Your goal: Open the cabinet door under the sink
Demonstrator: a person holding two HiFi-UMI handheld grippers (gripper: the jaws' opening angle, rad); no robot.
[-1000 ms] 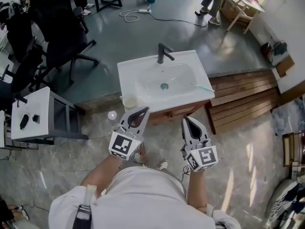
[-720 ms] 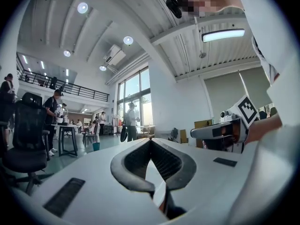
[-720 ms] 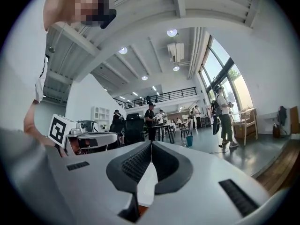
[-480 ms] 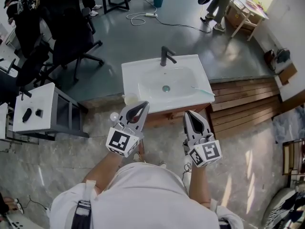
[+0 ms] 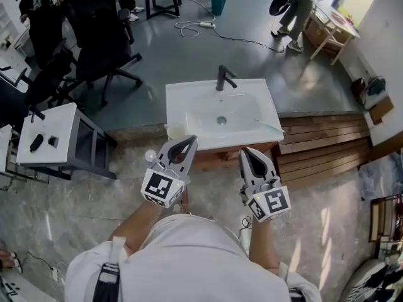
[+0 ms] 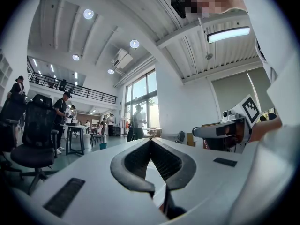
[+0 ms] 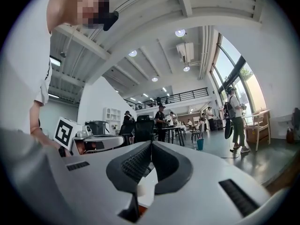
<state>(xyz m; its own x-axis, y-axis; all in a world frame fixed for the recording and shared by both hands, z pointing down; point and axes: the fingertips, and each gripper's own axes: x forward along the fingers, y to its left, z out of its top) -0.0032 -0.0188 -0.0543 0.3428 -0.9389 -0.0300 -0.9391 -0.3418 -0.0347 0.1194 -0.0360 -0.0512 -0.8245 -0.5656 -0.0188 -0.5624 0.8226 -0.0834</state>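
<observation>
Left gripper [image 5: 189,142]: held level before me, jaws closed tip to tip, nothing between them. Right gripper [image 5: 245,152]: alongside but apart from it, likewise closed and empty. Beyond the 2 tips, the cabinet [image 5: 217,157] front shows as a brown strip under the white sink [image 5: 182,96].

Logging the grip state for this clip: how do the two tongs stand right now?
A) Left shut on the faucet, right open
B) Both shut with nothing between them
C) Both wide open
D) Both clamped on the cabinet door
B: in each gripper view the tips of the left tongs and of the right tongs meet, and nothing is caught between them.
</observation>
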